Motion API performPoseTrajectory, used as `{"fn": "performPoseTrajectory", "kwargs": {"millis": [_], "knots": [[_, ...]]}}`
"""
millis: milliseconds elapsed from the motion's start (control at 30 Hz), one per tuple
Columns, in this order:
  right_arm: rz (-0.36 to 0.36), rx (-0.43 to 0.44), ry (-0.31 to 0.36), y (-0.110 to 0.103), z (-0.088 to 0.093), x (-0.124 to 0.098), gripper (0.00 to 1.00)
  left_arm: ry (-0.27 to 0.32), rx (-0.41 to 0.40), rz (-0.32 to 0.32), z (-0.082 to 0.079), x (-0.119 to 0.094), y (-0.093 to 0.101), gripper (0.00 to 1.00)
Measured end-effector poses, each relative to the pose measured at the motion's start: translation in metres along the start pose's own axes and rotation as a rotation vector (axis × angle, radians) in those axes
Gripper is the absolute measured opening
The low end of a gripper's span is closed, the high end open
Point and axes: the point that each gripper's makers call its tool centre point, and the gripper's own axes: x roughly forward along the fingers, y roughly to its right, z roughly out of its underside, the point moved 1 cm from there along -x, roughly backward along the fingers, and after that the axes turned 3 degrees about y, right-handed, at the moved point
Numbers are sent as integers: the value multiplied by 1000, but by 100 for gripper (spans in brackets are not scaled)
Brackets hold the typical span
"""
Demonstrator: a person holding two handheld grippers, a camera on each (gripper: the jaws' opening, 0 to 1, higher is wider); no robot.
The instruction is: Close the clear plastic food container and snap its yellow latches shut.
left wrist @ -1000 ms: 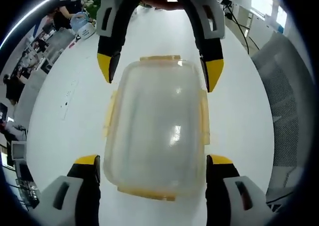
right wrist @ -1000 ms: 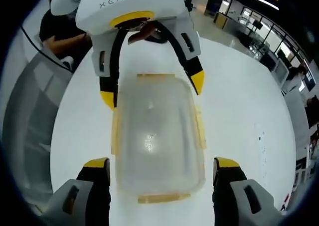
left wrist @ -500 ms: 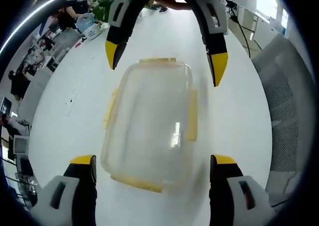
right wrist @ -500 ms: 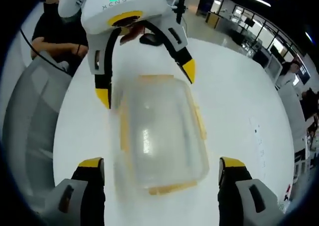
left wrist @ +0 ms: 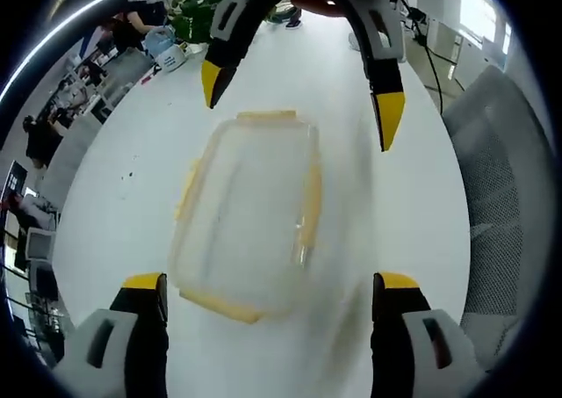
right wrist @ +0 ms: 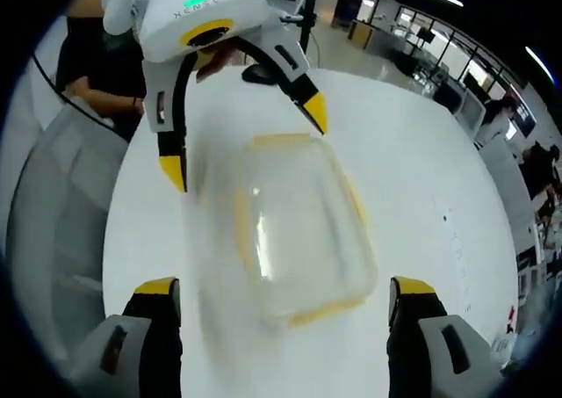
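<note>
**Lidded container on the table between two spread grippers**

In the left gripper view, my left gripper (left wrist: 263, 285) has its yellow-tipped jaws spread wide, one at each lower corner, holding nothing. Between and ahead of them sits the clear rectangular plastic food container with yellow latches (left wrist: 248, 212), lid on, resting on the round white table (left wrist: 114, 196); it looks smeared by blur, so I cannot tell whether the latches are snapped. Beyond its far end the right gripper (left wrist: 299, 104) reaches in from the top, jaws spread, tips apart from the container. A grey mesh chair (left wrist: 505, 187) stands beside the table.

In the right gripper view, my right gripper (right wrist: 283, 291) is likewise spread and empty. The container (right wrist: 294, 231) lies skewed between the jaws, blurred. The left gripper (right wrist: 241, 148) faces me from above, jaws apart, straddling the container's far end.
</note>
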Motion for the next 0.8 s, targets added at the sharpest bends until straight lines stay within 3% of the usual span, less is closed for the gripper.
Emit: {"fn": "performPoseTrajectory", "kwargs": {"millis": [367, 800], "knots": [[38, 52, 27, -13, 7, -10, 100, 23, -70, -29, 5, -11, 11, 99], [103, 154, 113, -24, 9, -22, 100, 86, -166, -100, 9, -27, 17, 98]]}}
